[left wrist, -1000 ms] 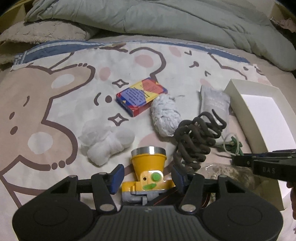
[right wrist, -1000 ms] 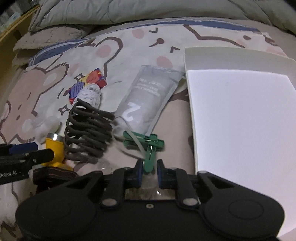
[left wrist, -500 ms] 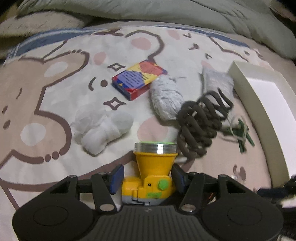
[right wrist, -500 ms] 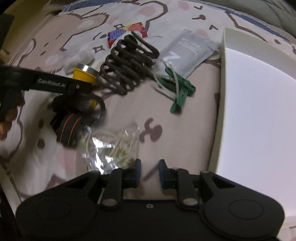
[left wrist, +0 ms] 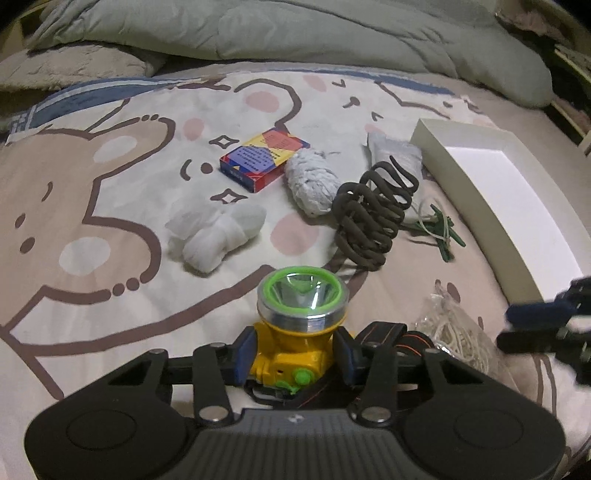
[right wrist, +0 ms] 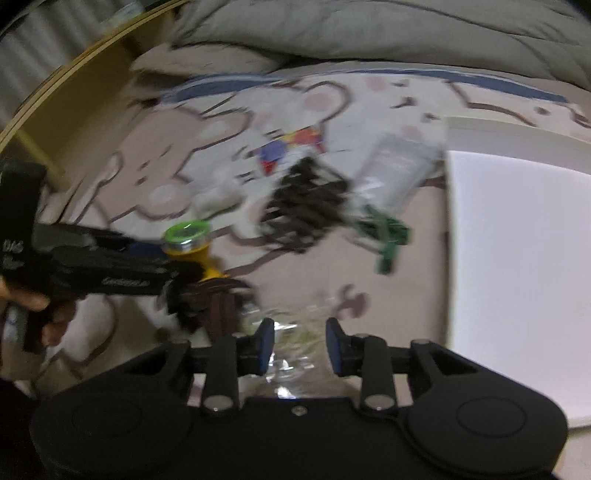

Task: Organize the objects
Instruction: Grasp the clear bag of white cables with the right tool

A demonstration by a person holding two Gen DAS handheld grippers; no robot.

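Observation:
A yellow headlamp (left wrist: pixel 295 354) with a green-rimmed lens sits between the blue pads of my left gripper (left wrist: pixel 293 354). The jaws are closing and the pads press on its yellow body. Its dark strap (left wrist: pixel 391 332) trails to the right. The blurred right wrist view shows the same headlamp (right wrist: pixel 188 240) in the left gripper (right wrist: pixel 110 273), held by a person's hand. My right gripper (right wrist: pixel 299 345) hangs over a clear bag of white bits (right wrist: pixel 295 332). Its jaws are opening and the pads stand apart from the bag. That gripper also shows at the edge of the left wrist view (left wrist: pixel 546 328).
On the cartoon bedsheet lie a coloured box (left wrist: pixel 264 158), a grey knitted bundle (left wrist: pixel 312 182), a white cloth bundle (left wrist: pixel 218 232), a dark coiled thing (left wrist: pixel 373 218), green clips (left wrist: pixel 441 232) and a grey pouch (left wrist: pixel 397 157). A white box lid (left wrist: pixel 498 206) lies right; a duvet (left wrist: pixel 295 29) behind.
The left jaws have closed onto the headlamp, whose lens now tilts up toward the camera. The right gripper left the green clips, swung over the clear bag and its jaws parted.

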